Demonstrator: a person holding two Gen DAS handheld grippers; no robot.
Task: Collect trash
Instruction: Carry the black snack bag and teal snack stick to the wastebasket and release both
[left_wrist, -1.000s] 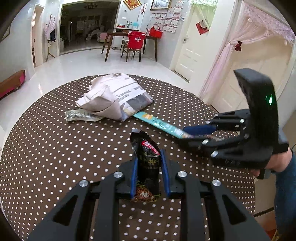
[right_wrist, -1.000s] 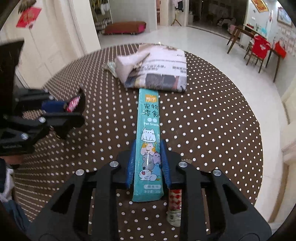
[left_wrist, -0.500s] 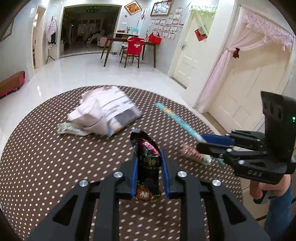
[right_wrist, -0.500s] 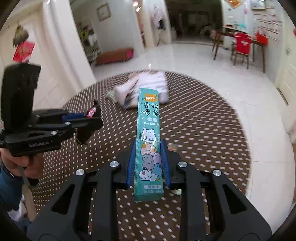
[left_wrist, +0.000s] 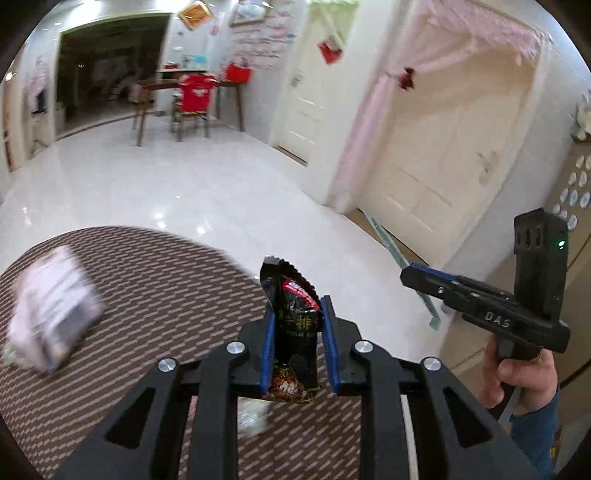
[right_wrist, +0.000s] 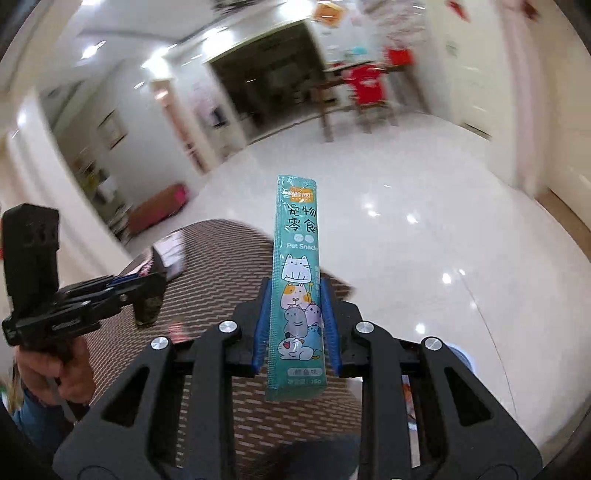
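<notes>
Left tool (left_wrist: 297, 345) is clamped on a black snack wrapper (left_wrist: 295, 317), blue pads nipping its middle, torn top sticking up, crumpled foil tail hanging below the jaws. Right tool (right_wrist: 295, 325) is pinched on a teal pet snack stick pack (right_wrist: 297, 280), held near its lower end, most of the length standing free above the pads. Both gaps are narrow, only as wide as the film they grip.

Handling, judged: both items are very light, thin plastic film, soft and crushable, not fragile. The film is glossy, so slip is likely if the pads loosen. The stick pack is long and floppy; a low grip lets the top wag, and a mid-length hold would steady it. The wrapper is short and already gripped mid-body, fine.

Both pieces are lifted clear of the tabletop (left_wrist: 140, 280), a round brown dotted cloth. A crumpled newspaper bundle (left_wrist: 55, 306) lies blurred at the left of the cloth, probably still to collect, bulky and better taken at a folded edge. A small pale scrap (left_wrist: 253, 415) sits under the left tool.

Room: the tabletop edge curves just ahead of both tools, with open white tile floor (left_wrist: 184, 192) beyond and doors (left_wrist: 443, 155) to the right. No bin is visible in either view. The tools are near each other but apart.
</notes>
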